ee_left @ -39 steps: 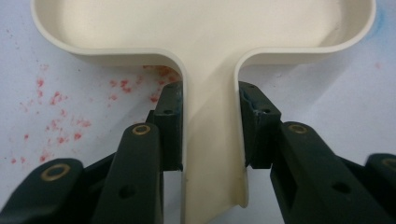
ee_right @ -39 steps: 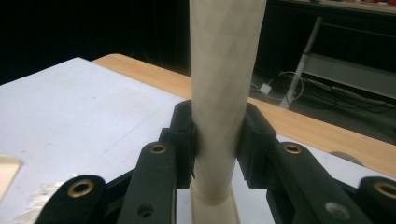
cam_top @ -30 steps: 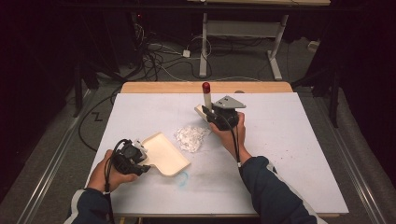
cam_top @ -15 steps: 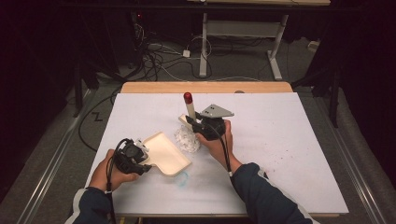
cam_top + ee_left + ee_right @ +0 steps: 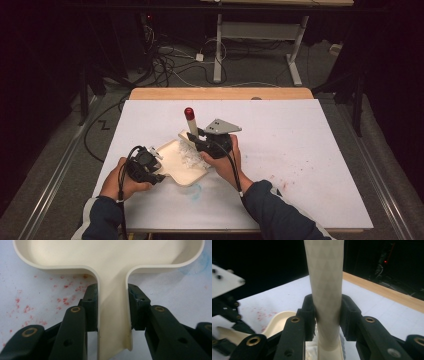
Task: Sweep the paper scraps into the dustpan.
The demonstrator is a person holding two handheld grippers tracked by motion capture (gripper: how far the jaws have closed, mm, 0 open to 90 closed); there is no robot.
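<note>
Cream dustpan [image 5: 182,162] flat on white worktop [image 5: 310,150], handle clamped in left claw [image 5: 112,307]; brush handle [image 5: 325,290] gripped upright in right claw [image 5: 327,315], bristles hidden behind it, white crumpled debris [image 5: 189,156] indistinct.

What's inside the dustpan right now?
A white crumpled pile lies at the dustpan's far edge, with the brush standing over it. The right gripper covers part of the pile.

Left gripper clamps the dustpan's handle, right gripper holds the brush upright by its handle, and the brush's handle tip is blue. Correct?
Not quite: the tip of the brush is red, as the high view shows. The left gripper does clamp the dustpan, and the right gripper holds the brush.
</note>
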